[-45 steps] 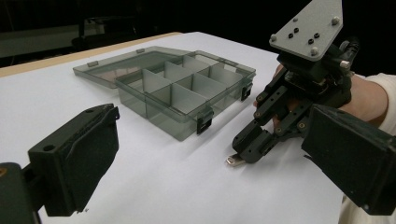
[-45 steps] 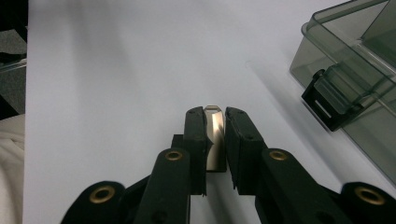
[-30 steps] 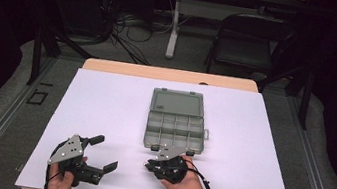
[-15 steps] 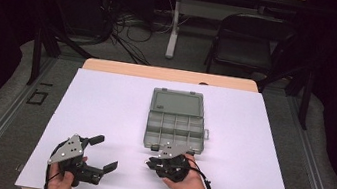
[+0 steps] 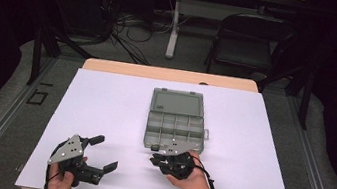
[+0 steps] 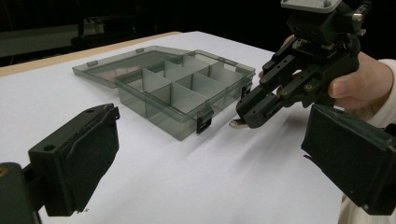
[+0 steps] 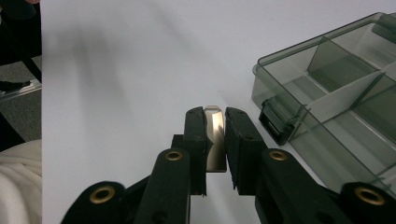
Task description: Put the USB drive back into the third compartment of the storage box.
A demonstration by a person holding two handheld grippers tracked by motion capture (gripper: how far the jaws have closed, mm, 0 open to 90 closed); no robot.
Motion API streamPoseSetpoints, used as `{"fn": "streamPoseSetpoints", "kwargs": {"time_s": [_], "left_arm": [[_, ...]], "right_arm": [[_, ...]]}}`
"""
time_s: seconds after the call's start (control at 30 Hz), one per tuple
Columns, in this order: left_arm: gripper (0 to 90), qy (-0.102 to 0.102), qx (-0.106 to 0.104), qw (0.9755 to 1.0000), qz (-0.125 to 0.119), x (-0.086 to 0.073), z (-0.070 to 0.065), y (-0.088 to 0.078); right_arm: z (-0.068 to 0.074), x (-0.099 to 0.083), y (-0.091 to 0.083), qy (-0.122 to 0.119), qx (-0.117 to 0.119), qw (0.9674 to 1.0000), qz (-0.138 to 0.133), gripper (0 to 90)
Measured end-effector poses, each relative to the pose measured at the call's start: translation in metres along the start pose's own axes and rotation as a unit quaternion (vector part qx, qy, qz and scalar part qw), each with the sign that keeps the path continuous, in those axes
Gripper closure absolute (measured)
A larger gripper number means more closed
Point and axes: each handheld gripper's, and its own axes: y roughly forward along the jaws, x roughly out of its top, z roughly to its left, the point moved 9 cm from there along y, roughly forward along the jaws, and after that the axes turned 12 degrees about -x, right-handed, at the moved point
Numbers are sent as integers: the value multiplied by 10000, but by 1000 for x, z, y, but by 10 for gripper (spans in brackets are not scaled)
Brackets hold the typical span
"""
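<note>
High view: open grey compartment box [image 5: 174, 125] mid-tabletop [image 5: 103, 110], its cells apparently bare; right hand-held gripper [image 5: 155, 160] just near of it, left hand-held gripper [image 5: 104, 154] well to the left, jaws spread, nothing between them. Left gripper view: small flat metal piece [image 6: 236, 123] protrudes from the right tool's tip, just off the box's near corner, not yet placed. Right gripper view: jaws clamped on that pale, shiny, flat piece; placing it in a cell likely remains.

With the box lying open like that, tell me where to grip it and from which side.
Grip the box by its near front wall, beside the latch, coming from above with one jaw inside a compartment. The lid lies flat behind, and the left gripper is open and free; the right gripper is shut on a metal piece.
</note>
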Motion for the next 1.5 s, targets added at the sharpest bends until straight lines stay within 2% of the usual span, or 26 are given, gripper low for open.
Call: {"fn": "streamPoseSetpoints", "kwargs": {"time_s": [0.8,1.5], "left_arm": [[45,-25,4,10000,17,0,0,0],[51,-29,8,10000,18,-1,1,0]], "right_arm": [[-30,8,-20,245,-291,9990,-235,795],[-57,10,-34,488,-595,9963,-375,795]]}}
